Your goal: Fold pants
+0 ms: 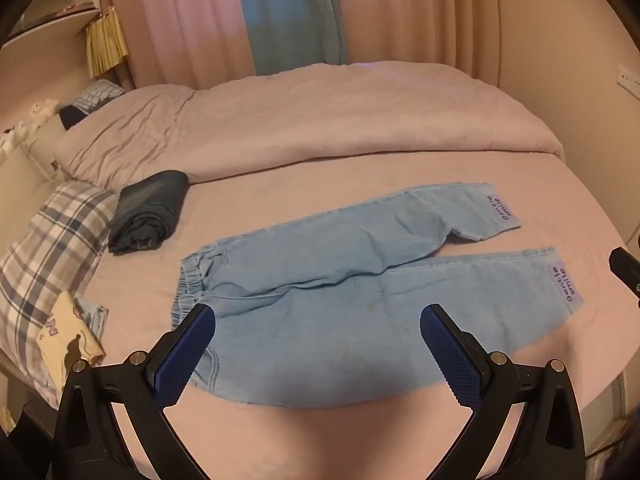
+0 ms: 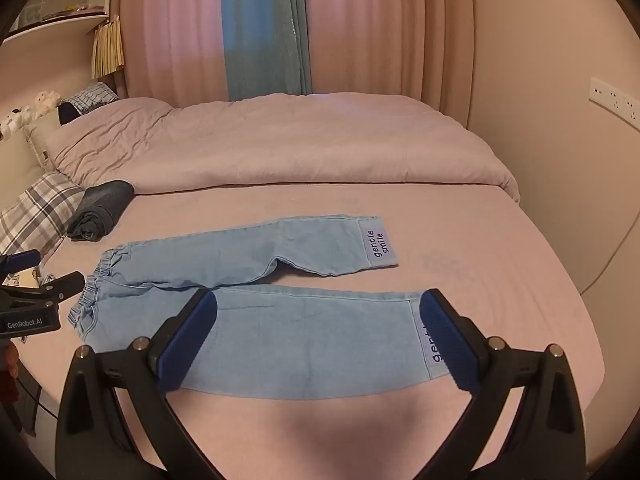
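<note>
Light blue denim pants (image 1: 320, 280) lie flat on the pink bed sheet, elastic waistband (image 1: 188, 280) at the left, two legs stretching right with "gentle smile" cuffs (image 1: 502, 208). My left gripper (image 1: 318, 312) is open and empty, hovering over the waist and seat area. In the right wrist view the pants (image 2: 312, 340) lie the same way. My right gripper (image 2: 320, 300) is open and empty above the near leg, its right finger over the near cuff (image 2: 430, 344). The left gripper (image 2: 44, 292) shows at the left edge there.
A folded dark garment (image 1: 150, 210) lies left of the pants near a plaid pillow (image 1: 44, 248). A bunched pink duvet (image 1: 300, 120) covers the far half of the bed. A printed cloth (image 1: 68, 332) lies at the left edge. Curtains hang behind.
</note>
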`<state>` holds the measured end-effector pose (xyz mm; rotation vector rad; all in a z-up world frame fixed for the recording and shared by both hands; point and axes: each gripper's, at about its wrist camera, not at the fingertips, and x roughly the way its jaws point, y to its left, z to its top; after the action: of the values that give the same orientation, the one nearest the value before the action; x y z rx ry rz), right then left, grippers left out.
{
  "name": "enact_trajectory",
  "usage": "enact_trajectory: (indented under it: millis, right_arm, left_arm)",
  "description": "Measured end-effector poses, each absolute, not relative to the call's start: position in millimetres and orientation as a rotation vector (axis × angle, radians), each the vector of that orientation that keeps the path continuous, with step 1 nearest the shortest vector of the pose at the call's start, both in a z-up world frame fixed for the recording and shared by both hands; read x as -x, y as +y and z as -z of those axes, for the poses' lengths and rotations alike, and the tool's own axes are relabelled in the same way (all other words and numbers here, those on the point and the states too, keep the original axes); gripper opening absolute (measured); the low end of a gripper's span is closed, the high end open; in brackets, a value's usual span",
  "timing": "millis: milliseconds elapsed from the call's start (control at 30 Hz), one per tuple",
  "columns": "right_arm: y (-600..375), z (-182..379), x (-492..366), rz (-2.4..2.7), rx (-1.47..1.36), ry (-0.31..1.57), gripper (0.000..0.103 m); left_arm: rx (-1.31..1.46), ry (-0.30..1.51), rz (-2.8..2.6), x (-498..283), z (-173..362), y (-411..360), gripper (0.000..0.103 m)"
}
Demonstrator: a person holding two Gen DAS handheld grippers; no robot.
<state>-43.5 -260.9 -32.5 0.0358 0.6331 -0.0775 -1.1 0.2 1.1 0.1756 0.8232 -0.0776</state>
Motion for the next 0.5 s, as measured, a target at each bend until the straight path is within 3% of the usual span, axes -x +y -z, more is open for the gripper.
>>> enact_trajectory:
  millis: [500]
  right_arm:
    - [-255.8,33.0,44.7,0.08,-0.024,0.634,0.102]
  left_arm:
    - [-0.163,0.816,0.087,1.7,0.5,0.5,0.102]
